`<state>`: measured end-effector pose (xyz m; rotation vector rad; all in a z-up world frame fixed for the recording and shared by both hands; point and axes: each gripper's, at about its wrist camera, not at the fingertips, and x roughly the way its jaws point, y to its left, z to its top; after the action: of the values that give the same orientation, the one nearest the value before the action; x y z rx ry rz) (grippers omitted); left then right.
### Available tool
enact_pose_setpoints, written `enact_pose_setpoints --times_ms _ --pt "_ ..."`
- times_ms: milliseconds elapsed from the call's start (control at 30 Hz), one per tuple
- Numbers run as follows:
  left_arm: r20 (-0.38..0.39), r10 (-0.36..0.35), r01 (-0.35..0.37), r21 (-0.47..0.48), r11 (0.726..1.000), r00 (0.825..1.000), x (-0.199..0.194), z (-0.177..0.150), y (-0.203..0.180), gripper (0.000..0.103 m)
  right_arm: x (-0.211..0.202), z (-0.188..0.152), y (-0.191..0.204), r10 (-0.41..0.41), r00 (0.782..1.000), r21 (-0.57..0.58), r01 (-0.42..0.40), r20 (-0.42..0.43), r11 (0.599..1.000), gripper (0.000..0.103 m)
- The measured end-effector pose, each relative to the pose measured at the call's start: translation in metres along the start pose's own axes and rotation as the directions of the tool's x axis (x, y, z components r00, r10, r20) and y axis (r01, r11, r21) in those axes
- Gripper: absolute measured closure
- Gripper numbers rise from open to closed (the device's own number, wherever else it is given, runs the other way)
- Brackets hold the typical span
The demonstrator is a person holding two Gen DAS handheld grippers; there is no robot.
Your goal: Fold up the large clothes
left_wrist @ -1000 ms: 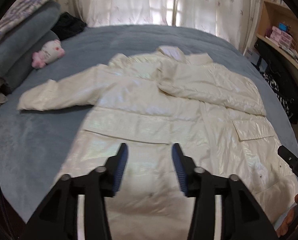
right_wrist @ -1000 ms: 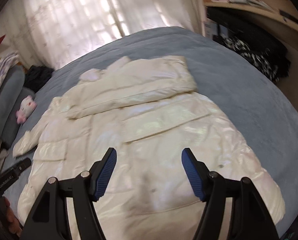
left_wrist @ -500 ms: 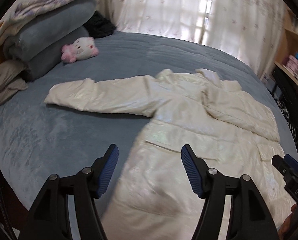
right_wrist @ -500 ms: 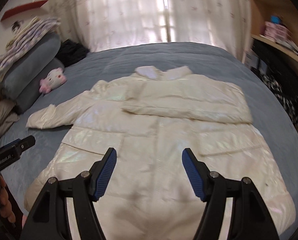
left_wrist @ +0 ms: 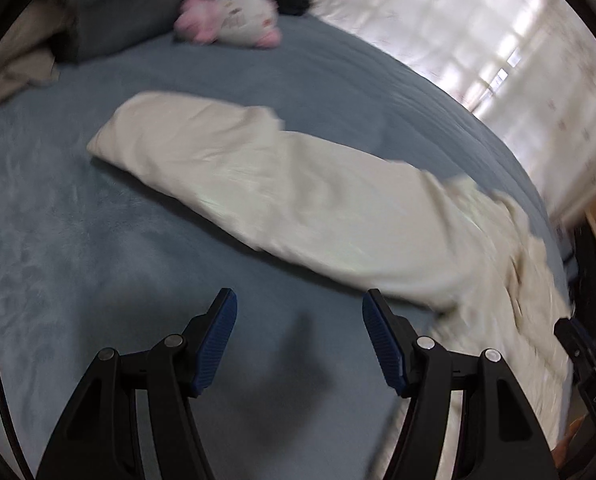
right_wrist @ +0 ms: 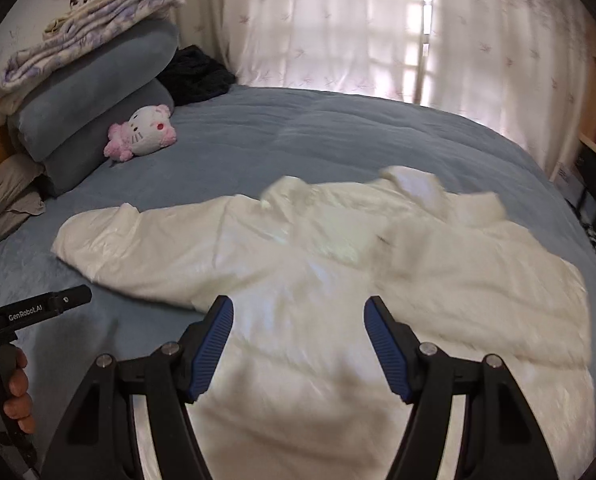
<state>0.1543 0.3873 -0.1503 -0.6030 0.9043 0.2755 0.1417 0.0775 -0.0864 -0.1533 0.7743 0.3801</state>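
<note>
1. Your jacket, a cream padded one, lies flat on the blue bed, filling the lower half of the right wrist view; one sleeve stretches toward the upper left of the left wrist view, the other looks folded across the chest
2. Your left gripper hangs over bare bedding below that sleeve, jaws spread, holding nothing
3. Your right gripper hangs over the jacket body, jaws spread and empty
4. Expect the shell to be glossy and slippery, soft and puffy, probably light but bulky; it will likely spring back from a crease
5. Pinch the outstretched sleeve near its cuff, taking a thick bite of padding
6. The plush toy and stacked pillows sit upper left, well apart; nothing blocks the sleeve
</note>
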Motion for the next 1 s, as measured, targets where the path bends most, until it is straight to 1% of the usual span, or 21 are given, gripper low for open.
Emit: enact_pose_setpoints --times_ms 100,133,167,200,233,300,367,400,467,500,533,567,600,633,667,700,767,800,900,933,1000 --pt "-0.018 -0.005 0.003 -0.082 0.997 1.0 0.028 0.02 0.033 0.039 0.029 0.014 0.017 0.014 1.0 -0.01 -0.014 0.005 1.0 0.036" --pt "-0.035 -0.009 0.005 -0.116 0.993 0.999 0.039 0.027 0.045 0.039 0.04 0.019 0.023 0.024 1.0 -0.015 -0.024 0.005 1.0 0.037" --pt "-0.042 -0.015 0.009 -0.143 0.99 0.999 0.046 0.029 0.053 0.039 0.052 0.023 0.029 0.035 0.999 -0.017 -0.035 -0.003 0.999 0.041" --pt "-0.049 -0.042 0.033 -0.186 0.982 0.998 0.055 0.034 0.065 0.039 0.064 0.026 0.034 0.046 0.999 -0.018 -0.046 -0.015 0.999 0.047" --pt "-0.05 -0.065 0.053 -0.213 0.976 0.997 0.06 0.036 0.072 0.039 0.072 0.028 0.037 0.056 0.998 -0.02 -0.056 -0.025 0.998 0.05" --pt "-0.019 -0.106 0.097 -0.266 0.959 0.994 0.067 0.044 0.084 0.039 0.094 0.03 0.045 0.07 0.996 -0.025 -0.072 -0.059 0.997 0.061" --pt "0.007 -0.109 0.106 -0.284 0.953 0.994 0.07 0.05 0.088 0.039 0.116 0.028 0.054 0.093 0.989 -0.034 -0.098 -0.11 0.995 0.069" --pt "0.017 -0.106 0.106 -0.291 0.951 0.994 0.072 0.053 0.089 0.039 0.127 0.024 0.059 0.098 0.985 -0.041 -0.105 -0.139 0.994 0.069" --pt "0.037 -0.098 0.104 -0.31 0.945 0.995 0.075 0.059 0.091 0.039 0.139 0.018 0.065 0.081 0.983 -0.064 -0.093 -0.165 0.994 0.069" --pt "0.047 -0.089 0.099 -0.315 0.944 0.995 0.076 0.062 0.091 0.046 0.143 0.015 0.069 0.073 0.982 -0.079 -0.088 -0.175 0.993 0.069" --pt "0.061 -0.062 0.078 -0.314 0.946 0.996 0.077 0.065 0.09 0.067 0.147 0.012 0.072 0.064 0.981 -0.092 -0.082 -0.186 0.992 0.069" --pt "0.069 -0.027 0.046 -0.3 0.953 0.997 0.078 0.069 0.087 0.077 0.15 0.01 0.074 0.058 0.98 -0.1 -0.079 -0.193 0.992 0.069" --pt "0.07 -0.018 0.038 -0.295 0.955 0.997 0.078 0.07 0.084 0.089 0.15 0.009 0.075 0.057 0.979 -0.104 -0.078 -0.195 0.992 0.069" --pt "0.078 -0.01 0.033 -0.301 0.953 0.997 0.076 0.071 0.081 0.094 0.149 0.009 0.075 0.06 0.979 -0.106 -0.082 -0.197 0.991 0.069" --pt "0.088 0.0 0.026 -0.302 0.953 0.996 0.072 0.071 0.078 0.096 0.149 0.009 0.075 0.066 0.977 -0.105 -0.089 -0.2 0.99 0.069" --pt "0.102 0.027 0.003 -0.283 0.959 0.994 0.066 0.073 0.068 0.097 0.147 0.01 0.074 0.077 0.976 -0.1 -0.1 -0.205 0.99 0.069" --pt "0.155 0.074 -0.037 -0.226 0.973 0.985 0.048 0.077 0.048 0.098 0.143 0.012 0.069 0.108 0.971 -0.076 -0.127 -0.213 0.989 0.069" --pt "0.185 0.081 -0.046 -0.187 0.981 0.979 0.035 0.079 0.032 0.098 0.137 0.013 0.065 0.131 0.968 -0.055 -0.146 -0.215 0.988 0.069" --pt "0.248 0.084 -0.074 -0.051 0.996 0.965 -0.003 0.084 -0.021 0.098 0.117 0.018 0.051 0.189 0.96 0.013 -0.191 -0.206 0.982 0.069" --pt "0.275 0.082 -0.087 0.009 0.996 0.958 -0.019 0.084 -0.047 0.098 0.111 0.018 0.047 0.198 0.959 0.029 -0.196 -0.201 0.98 0.069" --pt "0.311 0.07 -0.106 0.1 0.989 0.948 -0.045 0.081 -0.087 0.098 0.088 0.016 0.027 0.226 0.956 0.101 -0.21 -0.187 0.972 0.069"
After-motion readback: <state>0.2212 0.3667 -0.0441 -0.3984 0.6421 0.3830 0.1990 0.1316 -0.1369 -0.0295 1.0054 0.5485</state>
